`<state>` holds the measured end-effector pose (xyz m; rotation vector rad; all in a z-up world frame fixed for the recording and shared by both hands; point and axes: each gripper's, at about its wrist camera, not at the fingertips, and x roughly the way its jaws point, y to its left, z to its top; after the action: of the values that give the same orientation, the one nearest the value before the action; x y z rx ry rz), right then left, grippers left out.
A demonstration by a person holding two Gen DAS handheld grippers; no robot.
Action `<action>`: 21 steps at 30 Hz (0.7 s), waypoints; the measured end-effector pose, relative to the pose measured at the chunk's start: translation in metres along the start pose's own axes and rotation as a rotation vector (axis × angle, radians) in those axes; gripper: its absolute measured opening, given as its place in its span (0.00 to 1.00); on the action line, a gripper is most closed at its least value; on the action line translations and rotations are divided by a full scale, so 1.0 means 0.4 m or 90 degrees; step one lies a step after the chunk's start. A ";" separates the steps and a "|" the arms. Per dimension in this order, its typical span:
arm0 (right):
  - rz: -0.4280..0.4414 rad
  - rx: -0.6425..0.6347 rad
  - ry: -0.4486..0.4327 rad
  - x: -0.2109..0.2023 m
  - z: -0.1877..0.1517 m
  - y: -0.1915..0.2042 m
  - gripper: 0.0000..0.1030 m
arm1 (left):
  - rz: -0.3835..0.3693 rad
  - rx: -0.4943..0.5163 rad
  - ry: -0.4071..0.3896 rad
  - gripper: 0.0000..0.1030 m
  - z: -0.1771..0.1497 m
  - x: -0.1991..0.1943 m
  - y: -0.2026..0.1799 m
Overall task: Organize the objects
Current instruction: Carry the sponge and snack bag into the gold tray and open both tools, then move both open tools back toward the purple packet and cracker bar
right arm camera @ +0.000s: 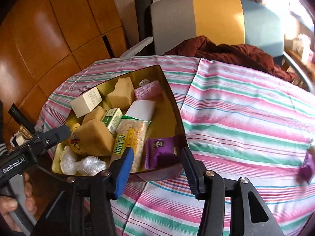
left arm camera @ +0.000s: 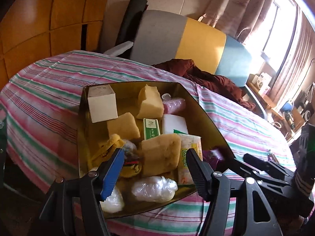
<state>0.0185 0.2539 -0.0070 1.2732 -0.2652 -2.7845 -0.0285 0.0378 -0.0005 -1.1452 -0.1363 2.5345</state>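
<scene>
A gold tray (left arm camera: 205, 116) (right arm camera: 170, 100) sits on the striped bedcover. It holds yellow sponges (left arm camera: 160, 154), a white box (left arm camera: 102, 103), a green box (left arm camera: 151, 127), a pink roll (left arm camera: 174, 104), a rice-cracker packet (right arm camera: 132, 135), clear-wrapped lumps (left arm camera: 154, 188) and a purple snack packet (right arm camera: 157, 147). My left gripper (left arm camera: 155, 155) hovers open over the tray's near end, above the sponge, with nothing gripped. My right gripper (right arm camera: 157, 151) is open at the tray's near right corner. The purple packet lies in the tray below it, and its pads do not touch the packet.
A second purple packet (right arm camera: 307, 167) lies blurred on the cover at far right. A maroon cloth (left arm camera: 212, 78) is bunched at the headboard (left arm camera: 200, 39). A wooden wardrobe (left arm camera: 39, 29) stands left and a cluttered shelf (left arm camera: 275, 106) by the window. A hand (right arm camera: 11, 206) holds the left gripper's handle.
</scene>
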 end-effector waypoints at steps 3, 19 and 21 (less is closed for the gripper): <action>-0.009 -0.021 -0.008 -0.008 -0.010 0.013 0.68 | 0.020 0.023 -0.012 0.64 -0.007 -0.009 -0.020; -0.022 -0.035 -0.046 -0.068 -0.022 -0.005 0.93 | 0.016 0.151 -0.044 0.65 -0.036 -0.041 -0.148; -0.027 -0.030 -0.046 -0.074 -0.023 -0.020 0.94 | 0.011 0.168 -0.046 0.65 -0.039 -0.045 -0.164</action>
<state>0.0448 0.2645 0.0076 1.1841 -0.1773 -2.8580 0.0123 0.0917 0.0170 -0.9551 0.1865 2.5166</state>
